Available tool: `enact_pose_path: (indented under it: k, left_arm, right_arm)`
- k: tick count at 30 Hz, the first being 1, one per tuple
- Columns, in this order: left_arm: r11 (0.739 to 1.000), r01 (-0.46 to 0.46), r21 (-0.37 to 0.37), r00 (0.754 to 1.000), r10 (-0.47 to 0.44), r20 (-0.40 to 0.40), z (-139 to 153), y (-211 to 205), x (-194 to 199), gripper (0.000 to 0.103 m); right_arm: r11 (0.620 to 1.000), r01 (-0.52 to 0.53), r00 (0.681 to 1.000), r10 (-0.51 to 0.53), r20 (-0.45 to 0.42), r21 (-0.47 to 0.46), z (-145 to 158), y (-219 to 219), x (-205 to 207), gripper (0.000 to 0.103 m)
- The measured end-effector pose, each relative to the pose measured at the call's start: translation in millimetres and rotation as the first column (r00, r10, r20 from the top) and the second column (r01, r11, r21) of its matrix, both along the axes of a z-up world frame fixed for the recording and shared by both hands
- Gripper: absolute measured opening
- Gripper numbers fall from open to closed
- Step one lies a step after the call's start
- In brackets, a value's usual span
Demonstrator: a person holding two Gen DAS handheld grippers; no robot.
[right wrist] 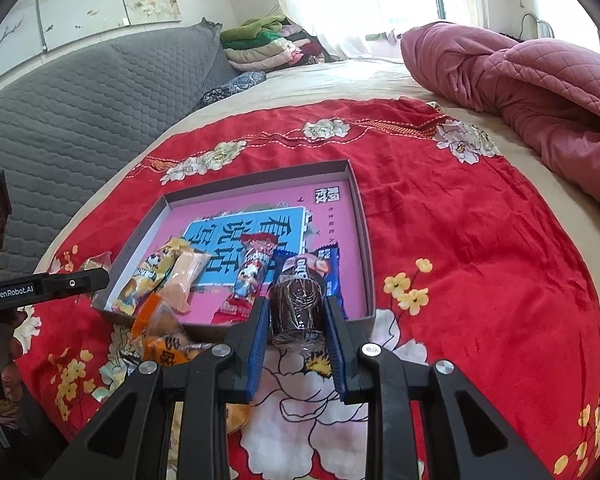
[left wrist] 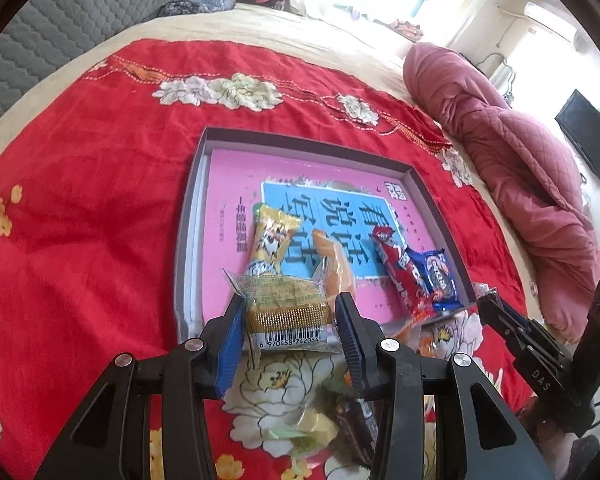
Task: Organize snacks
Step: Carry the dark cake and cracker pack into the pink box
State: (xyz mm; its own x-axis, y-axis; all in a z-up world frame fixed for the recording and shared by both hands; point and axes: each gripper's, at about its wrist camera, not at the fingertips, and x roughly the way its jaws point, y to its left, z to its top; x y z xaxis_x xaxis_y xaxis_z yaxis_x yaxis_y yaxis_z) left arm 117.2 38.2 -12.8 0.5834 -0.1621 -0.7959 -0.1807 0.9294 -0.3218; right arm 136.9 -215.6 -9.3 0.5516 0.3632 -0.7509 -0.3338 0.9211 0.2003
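My left gripper (left wrist: 288, 308) is shut on a clear-wrapped yellow-green snack pack (left wrist: 286, 304) with a barcode, held above the near edge of the shallow box (left wrist: 188, 216). My right gripper (right wrist: 296, 308) is shut on a dark brown wrapped cake (right wrist: 296, 306), also over the box's near edge (right wrist: 366, 236). Inside the box, on a pink book, lie a yellow packet (left wrist: 274, 236), an orange one (left wrist: 334, 264), a red bar (left wrist: 400, 272) and a blue cookie pack (left wrist: 442, 276). The same items show in the right wrist view: yellow packet (right wrist: 152, 276), red bar (right wrist: 248, 276), blue pack (right wrist: 328, 268).
Loose snacks lie on the red floral cloth (left wrist: 80, 240) near me: an orange packet (right wrist: 164, 336), a yellow-green one (left wrist: 312, 428) and a dark bar (left wrist: 360, 420). A pink quilt (right wrist: 540, 92) is bunched at the right. A grey headboard (right wrist: 80, 96) stands at the left.
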Motion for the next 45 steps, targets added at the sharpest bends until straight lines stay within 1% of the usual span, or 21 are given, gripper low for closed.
enact_pose_path:
  k: [19, 29, 45]
  left_arm:
    - [1.0, 0.03, -0.001, 0.999, -0.03, -0.025, -21.7, -12.6, 33.1, 0.046]
    - [0.997, 0.076, 0.027, 0.996, -0.074, -0.045, -35.2, -23.6, 37.7, 0.046]
    - [0.995, 0.088, 0.038, 0.995, -0.085, -0.058, -44.2, -24.7, 43.5, 0.046]
  right_arm:
    - [0.999, 0.043, 0.999, -0.043, 0.009, -0.001, 2.7, -1.0, 19.7, 0.028]
    - [0.998, 0.068, 0.998, -0.068, -0.003, -0.009, -2.5, -3.0, 27.7, 0.028]
    - [0.997, 0.075, 0.997, -0.076, -0.009, -0.025, -11.3, -2.4, 34.1, 0.028]
